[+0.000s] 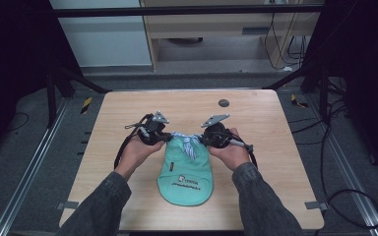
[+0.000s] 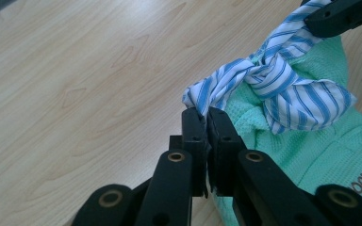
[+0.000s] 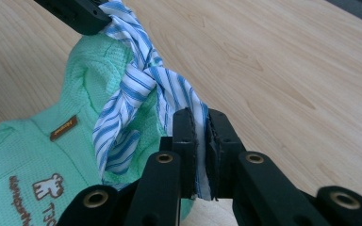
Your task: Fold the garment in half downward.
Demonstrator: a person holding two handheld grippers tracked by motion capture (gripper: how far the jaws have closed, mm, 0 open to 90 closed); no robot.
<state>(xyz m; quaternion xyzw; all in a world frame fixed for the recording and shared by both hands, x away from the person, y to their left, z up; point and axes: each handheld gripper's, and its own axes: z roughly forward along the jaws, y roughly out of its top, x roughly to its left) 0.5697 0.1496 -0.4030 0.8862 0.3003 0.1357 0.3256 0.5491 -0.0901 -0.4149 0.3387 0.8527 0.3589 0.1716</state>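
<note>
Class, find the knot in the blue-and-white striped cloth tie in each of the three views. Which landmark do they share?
High view: the knot in the blue-and-white striped cloth tie, centre, between both grippers.
Left gripper view: upper right.
Right gripper view: upper centre-left.
Shared landmark: the mint green knitted garment beneath it.

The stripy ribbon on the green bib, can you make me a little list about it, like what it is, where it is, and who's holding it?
thing: blue and white striped ribbon, crossed into a knot
attached to: top of the mint green bib
bib position: flat on the wooden table
left tool: shut on one ribbon end
right tool: shut on the other ribbon end
bib print: small animal logo with brown lettering
</note>
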